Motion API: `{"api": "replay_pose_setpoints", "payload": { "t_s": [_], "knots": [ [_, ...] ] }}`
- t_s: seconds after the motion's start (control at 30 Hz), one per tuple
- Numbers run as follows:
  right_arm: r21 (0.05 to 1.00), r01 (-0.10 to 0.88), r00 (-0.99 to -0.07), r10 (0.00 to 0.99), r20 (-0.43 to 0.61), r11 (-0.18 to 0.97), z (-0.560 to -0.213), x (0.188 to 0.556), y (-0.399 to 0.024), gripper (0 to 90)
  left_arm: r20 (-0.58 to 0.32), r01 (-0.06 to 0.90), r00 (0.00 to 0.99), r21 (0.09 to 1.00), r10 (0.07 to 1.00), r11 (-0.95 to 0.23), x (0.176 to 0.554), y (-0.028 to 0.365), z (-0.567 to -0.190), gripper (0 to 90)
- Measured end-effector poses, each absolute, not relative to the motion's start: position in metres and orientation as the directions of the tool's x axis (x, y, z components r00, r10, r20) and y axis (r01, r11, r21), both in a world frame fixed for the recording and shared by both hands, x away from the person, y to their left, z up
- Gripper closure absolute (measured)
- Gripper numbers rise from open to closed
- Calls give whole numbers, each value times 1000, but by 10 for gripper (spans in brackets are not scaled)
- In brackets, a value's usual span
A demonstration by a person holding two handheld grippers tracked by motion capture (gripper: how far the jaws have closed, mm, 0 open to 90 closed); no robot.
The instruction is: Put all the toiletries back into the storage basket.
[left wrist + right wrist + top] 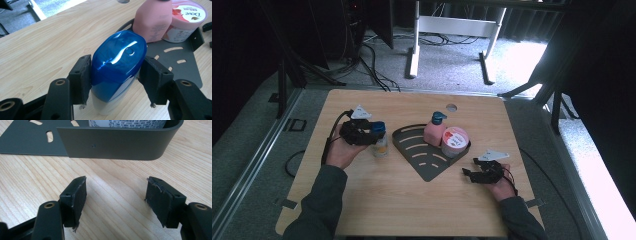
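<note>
My left gripper [115,72] is clamped on the blue-capped bottle [117,62], standing on the table [37,45] left of the dark tray [185,65]. Right gripper [116,195] idle, wide, empty. Next: lift, carry into tray beside pink bottle [152,20].

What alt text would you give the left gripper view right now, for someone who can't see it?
A blue-capped bottle stands on the wooden table between the left hand-held gripper pads, which press on its cap from both sides. Behind it, a dark slotted tray carries a pink bottle and a Dove tub.
</note>
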State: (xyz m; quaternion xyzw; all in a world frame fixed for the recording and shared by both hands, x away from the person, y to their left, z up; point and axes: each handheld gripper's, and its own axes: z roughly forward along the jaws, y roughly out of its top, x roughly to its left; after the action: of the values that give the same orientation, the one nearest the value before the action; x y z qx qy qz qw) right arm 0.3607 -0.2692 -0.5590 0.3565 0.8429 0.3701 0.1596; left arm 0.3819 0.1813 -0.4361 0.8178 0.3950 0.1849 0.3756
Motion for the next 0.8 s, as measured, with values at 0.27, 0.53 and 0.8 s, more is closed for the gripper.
{"api": "replay_pose_setpoints", "payload": {
  "t_s": [0.27, 0.53, 0.8],
  "knots": [
    [738, 483, -695, 719, -5, 472, -559, 361, -269, 327, 49, 514, 606, 737, 794, -438, 379, 174, -433, 502],
    [738, 483, -695, 719, -5, 472, -559, 360, -269, 327, 52, 517, 613, 728, 788, -450, 378, 169, -432, 554],
    [737, 482, -696, 718, -5, 473, -559, 360, -269, 327, 55, 535, 615, 704, 787, -467, 384, 165, -430, 515]
  ]
}}
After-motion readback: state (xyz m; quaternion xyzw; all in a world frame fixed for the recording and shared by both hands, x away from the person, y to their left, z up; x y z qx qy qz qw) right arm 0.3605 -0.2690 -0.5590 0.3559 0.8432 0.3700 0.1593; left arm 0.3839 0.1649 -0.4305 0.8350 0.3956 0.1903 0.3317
